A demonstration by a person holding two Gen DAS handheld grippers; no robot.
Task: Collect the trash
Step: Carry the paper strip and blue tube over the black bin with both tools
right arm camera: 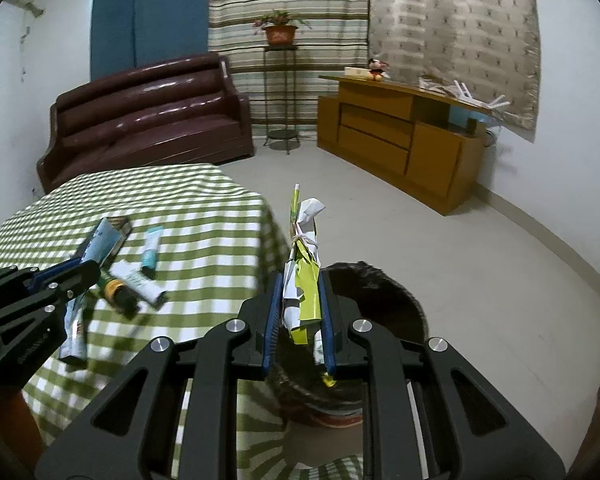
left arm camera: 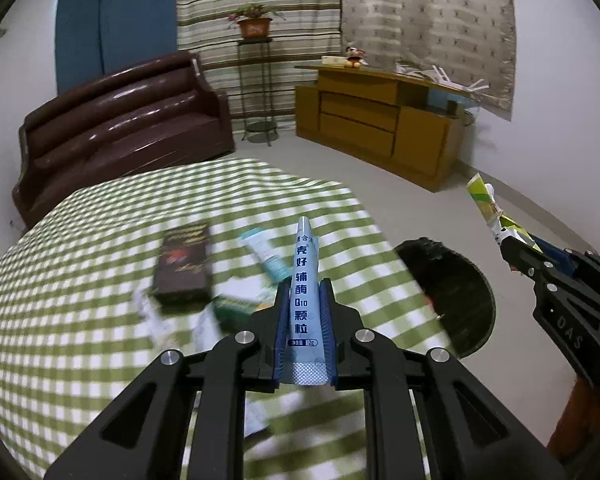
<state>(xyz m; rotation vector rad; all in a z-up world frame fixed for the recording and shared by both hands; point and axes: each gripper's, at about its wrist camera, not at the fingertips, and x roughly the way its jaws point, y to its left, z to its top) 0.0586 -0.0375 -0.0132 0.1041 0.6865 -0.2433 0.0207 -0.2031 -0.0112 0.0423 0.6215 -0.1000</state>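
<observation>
Left gripper (left arm camera: 305,292) clamping a pale blue sachet (left arm camera: 305,304) between its jaws, sachet standing upright with printed text facing the camera, hovering over the near edge of the checked table (left arm camera: 80,352). Right gripper (right arm camera: 300,300) pinching a crumpled wrapper (right arm camera: 302,280), green and white, tied with thin string, holding it above the dark bin (right arm camera: 384,300) sitting on the floor just right of the table. Beyond the left gripper, lying on the cloth: dark box (left arm camera: 184,266), blurred, with a white-and-teal tube (left arm camera: 265,254) just to its right and a green carton (left arm camera: 234,308) near it, details smeared by motion. Farther off, standing along the walls: brown sofa (right arm camera: 148,120) at left, plant stand (right arm camera: 281,92) with potted plant (right arm camera: 280,28) at centre, wooden cabinet (right arm camera: 396,136) at right, striped curtain (right arm camera: 288,8) hanging behind.
</observation>
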